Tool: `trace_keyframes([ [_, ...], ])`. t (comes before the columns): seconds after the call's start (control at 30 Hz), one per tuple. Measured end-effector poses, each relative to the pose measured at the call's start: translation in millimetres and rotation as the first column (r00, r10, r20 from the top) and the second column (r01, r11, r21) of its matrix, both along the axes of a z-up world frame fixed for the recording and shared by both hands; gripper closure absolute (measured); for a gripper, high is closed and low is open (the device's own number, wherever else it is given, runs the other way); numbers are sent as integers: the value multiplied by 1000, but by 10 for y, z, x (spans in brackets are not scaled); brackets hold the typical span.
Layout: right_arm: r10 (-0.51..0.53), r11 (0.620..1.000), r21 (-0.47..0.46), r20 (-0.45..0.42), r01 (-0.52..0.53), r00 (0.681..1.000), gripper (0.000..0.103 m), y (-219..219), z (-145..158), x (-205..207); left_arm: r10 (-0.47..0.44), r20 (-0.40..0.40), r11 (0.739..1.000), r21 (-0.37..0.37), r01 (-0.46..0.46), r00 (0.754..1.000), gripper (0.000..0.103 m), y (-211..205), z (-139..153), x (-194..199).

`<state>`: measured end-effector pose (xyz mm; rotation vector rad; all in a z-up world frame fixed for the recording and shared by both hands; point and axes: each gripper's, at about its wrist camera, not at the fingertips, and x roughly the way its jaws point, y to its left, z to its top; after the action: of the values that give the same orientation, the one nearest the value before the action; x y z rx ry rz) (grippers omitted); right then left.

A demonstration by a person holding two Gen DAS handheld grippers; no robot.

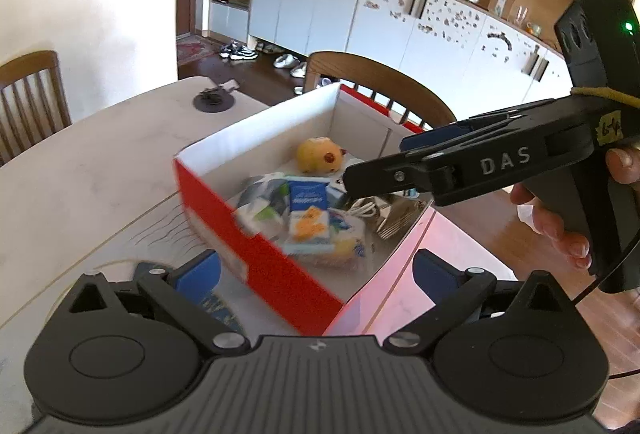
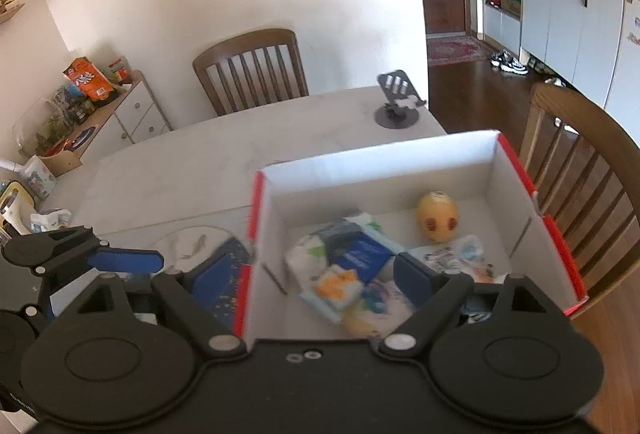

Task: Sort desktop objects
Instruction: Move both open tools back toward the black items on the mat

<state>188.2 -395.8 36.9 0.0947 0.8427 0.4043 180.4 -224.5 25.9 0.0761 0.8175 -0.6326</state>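
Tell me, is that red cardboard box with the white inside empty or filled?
Partly filled. The red cardboard box holds a yellow round toy and a heap of small packets; white floor still shows.

Glossy red cardboard box [image 2: 560,254], wooden chair [image 2: 256,70]

We read only "DAS" in raised letters on the black right claw [image 1: 384,162]; the packet labels are too blurred.

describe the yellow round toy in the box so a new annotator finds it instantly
Find the red box with white inside on the pale table. At its far end, apart from the heap of packets, lies the yellow round toy. It is the only ball-like item, with two red cheek spots.
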Motion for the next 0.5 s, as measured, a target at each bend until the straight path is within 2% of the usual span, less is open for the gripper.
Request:
trace_keyframes([
  [0.5, 22, 999, -24, 15, -22, 1000, 12, 835, 15, -365, 103, 28, 994, -29, -102, 994, 0, 991, -22, -427],
])
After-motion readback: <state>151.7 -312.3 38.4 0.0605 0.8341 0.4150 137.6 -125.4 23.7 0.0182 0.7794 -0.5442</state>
